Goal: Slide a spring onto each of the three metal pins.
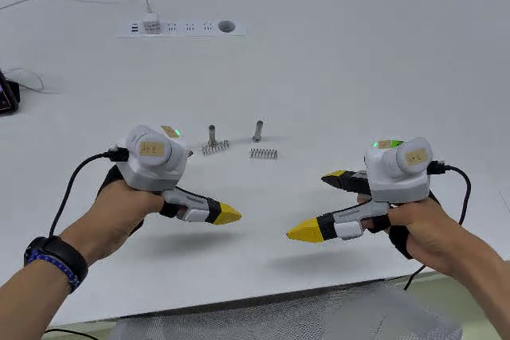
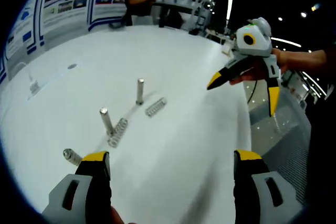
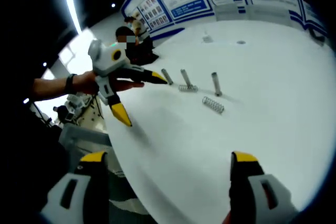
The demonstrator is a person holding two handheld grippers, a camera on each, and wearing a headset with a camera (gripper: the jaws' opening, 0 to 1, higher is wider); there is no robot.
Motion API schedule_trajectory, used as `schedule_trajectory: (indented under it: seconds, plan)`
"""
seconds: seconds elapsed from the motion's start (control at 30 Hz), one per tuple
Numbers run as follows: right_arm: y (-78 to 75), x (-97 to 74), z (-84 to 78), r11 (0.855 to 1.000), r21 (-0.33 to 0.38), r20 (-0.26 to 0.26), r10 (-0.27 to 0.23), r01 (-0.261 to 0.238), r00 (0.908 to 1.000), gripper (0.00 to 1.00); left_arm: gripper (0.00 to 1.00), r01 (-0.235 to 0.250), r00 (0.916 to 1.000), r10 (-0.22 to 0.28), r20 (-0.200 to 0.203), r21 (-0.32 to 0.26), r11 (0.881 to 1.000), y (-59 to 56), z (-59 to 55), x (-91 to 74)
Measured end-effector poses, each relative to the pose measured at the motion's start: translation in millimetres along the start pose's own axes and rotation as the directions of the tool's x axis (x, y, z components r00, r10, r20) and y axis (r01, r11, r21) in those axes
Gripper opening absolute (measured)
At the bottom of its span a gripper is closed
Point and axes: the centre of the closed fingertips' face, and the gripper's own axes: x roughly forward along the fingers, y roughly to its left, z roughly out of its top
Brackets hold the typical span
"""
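Observation:
Two metal pins [image 1: 212, 134] [image 1: 258, 130] stand upright on the white table [image 1: 335, 77]. A loose spring [image 1: 215, 147] lies beside the left pin and another spring [image 1: 264, 153] lies in front of the right one. A third pin [image 2: 72, 156] sits just by my left gripper's jaw; its surface looks ribbed, and whether a spring is on it I cannot tell. My left gripper [image 1: 209, 187] [image 2: 170, 156] is open and empty, near side of the pins. My right gripper [image 1: 319, 203] [image 3: 168, 157] is open and empty too, further right, aimed towards the left one.
A white power strip [image 1: 182, 28] with a cable lies at the back of the table. A dark device [image 1: 6, 93] sits at the left edge. The table's front edge runs just under my hands, with a mesh seat [image 1: 319, 316] below it.

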Motion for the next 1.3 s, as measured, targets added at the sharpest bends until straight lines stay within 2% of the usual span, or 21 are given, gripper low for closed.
schedule_trajectory:
  seconds: [0.5,0.9,1.0,1.2,1.3]
  plan:
    - [-3.6,-0.8,-3.5,1.000,0.014,-0.003,0.005,-0.005,1.0000,0.99,1.00,0.007,0.9999,-0.006,-0.015,0.024,1.000,8.8,9.6,18.4]
    - [-6.4,-1.3,-4.8,1.000,0.023,-0.004,0.008,-0.008,1.0000,0.99,0.98,0.024,0.9991,-0.023,-0.036,0.031,0.999,12.4,9.0,33.1]
    - [-6.8,-0.8,-4.8,1.000,0.026,-0.004,0.011,-0.011,0.9999,0.99,0.97,0.032,0.9986,-0.030,-0.043,0.036,0.999,10.4,7.3,34.2]
    - [-6.9,1.1,-5.6,0.999,0.028,-0.006,0.018,-0.018,0.9998,0.99,0.94,0.055,0.9967,-0.051,-0.062,0.065,0.996,-0.6,-0.7,36.0]
    - [-5.9,2.1,-5.8,0.999,0.028,-0.007,0.021,-0.021,0.9997,0.99,0.91,0.056,0.9968,-0.053,-0.061,0.061,0.997,-0.2,-2.0,38.0]
